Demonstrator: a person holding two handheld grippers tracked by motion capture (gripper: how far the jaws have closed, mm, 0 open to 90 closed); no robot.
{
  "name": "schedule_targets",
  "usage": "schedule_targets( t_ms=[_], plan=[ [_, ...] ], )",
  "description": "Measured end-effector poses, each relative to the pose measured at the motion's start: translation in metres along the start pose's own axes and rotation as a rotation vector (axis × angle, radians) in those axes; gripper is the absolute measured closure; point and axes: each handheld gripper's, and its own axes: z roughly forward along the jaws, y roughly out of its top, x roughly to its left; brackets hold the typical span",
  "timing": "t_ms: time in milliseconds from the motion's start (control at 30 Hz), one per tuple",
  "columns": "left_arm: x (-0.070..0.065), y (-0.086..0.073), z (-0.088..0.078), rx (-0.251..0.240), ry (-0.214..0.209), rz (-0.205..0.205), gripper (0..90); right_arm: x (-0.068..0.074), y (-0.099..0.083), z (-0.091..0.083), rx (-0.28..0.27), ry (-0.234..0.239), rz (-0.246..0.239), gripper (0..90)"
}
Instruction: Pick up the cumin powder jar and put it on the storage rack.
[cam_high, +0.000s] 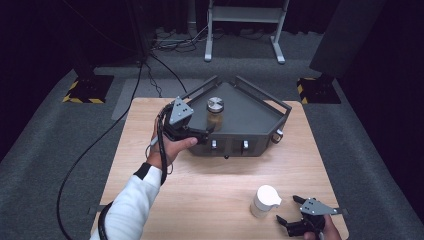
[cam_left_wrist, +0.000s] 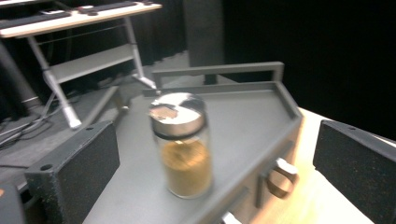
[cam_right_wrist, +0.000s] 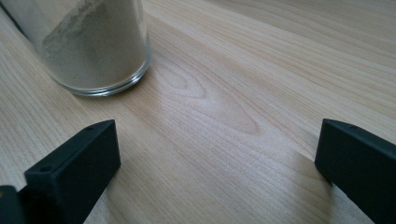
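A glass jar (cam_high: 215, 114) (cam_left_wrist: 182, 149) with a metal lid and brown powder stands upright on a grey five-sided tray (cam_high: 250, 115) (cam_left_wrist: 247, 116). My left gripper (cam_high: 202, 131) (cam_left_wrist: 210, 140) is at the tray's front left corner, open. The jar stands a little beyond its jaws, and neither pad touches it. At the table's near right, my right gripper (cam_high: 287, 208) (cam_right_wrist: 215, 140) rests open over bare wood. Just left of it stands a white-lidded jar (cam_high: 264, 200) (cam_right_wrist: 93, 46) of pale powder, outside the jaws.
The tray sits at the far middle of a wooden table (cam_high: 220, 185); its front wall carries a ring handle (cam_high: 277, 135) (cam_left_wrist: 280, 179). On the carpet behind are a white stand (cam_high: 245, 30), cables (cam_high: 165, 70) and two taped bases (cam_high: 87, 90).
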Motion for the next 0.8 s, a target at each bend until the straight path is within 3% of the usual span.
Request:
schedule_targets(
  t_ms=[100,400,567,800],
  plan=[
    [-0.003,-0.009,-0.008,-0.009,-0.003,-0.012,0.4,0.000,0.000,0.000,0.000,0.002,-0.002,0.0],
    [-0.019,-0.029,-0.023,0.035,0.023,0.026,0.4,0.000,0.000,0.000,0.000,0.003,-0.003,0.0],
    [-0.026,-0.047,-0.029,0.035,0.012,0.032,0.4,0.000,0.000,0.000,0.000,0.003,-0.003,0.0],
    [-0.032,-0.068,-0.034,0.053,-0.001,0.013,0.4,0.000,0.000,0.000,0.000,0.003,-0.003,0.0]
  ],
)
